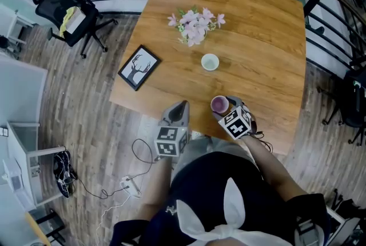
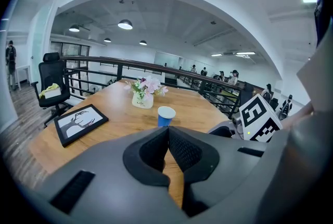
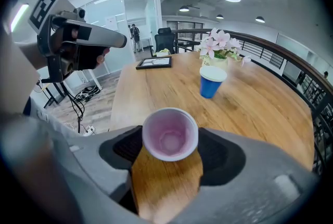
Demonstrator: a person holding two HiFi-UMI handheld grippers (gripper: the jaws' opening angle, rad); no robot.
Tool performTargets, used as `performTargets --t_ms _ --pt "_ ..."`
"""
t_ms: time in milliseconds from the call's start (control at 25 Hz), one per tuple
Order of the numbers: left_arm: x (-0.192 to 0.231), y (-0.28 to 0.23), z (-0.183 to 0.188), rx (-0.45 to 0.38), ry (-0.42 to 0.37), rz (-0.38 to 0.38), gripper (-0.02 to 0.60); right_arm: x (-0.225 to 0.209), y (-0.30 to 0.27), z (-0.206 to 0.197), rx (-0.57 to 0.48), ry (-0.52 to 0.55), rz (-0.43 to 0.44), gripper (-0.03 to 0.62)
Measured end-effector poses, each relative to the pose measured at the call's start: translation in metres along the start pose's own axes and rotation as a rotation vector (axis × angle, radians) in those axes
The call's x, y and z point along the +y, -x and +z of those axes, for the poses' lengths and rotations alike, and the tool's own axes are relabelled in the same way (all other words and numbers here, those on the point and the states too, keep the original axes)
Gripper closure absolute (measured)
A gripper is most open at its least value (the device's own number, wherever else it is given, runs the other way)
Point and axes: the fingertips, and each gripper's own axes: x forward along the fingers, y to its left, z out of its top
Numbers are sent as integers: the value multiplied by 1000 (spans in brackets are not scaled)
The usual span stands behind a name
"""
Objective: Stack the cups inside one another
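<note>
Two cups: pink plastic cup (image 3: 170, 134), mouth up, clamped in right gripper (image 3: 169, 151); blue white-rimmed cup (image 3: 212, 82) standing apart. Left gripper (image 2: 167, 146) closed, empty.

- Left gripper (image 1: 183, 104): grey tapered shell, black ribbed pads (image 2: 184, 151)
- Right gripper (image 1: 222, 106): same grey
- Black-and-white marker cube (image 1: 171, 142) on each
- Dark clothing (image 1: 206, 182), white straps (image 1: 231, 207)

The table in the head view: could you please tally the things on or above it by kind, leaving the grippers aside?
Cups: 2, a blue cup and a pink cup held by the right gripper
Vase of flowers: 1
Picture frame: 1
Total: 4
</note>
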Motion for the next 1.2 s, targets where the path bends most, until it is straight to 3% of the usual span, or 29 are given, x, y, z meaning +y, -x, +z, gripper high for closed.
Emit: performTargets --t_ms 520,1200 --pt "-1 -4 5 -5 -6 -6 565 -17 25 31 -86 -7 -36 265" --pt "0 -11 16 -23 -12 -10 565 -19 80 82 -226 -52 -19 265"
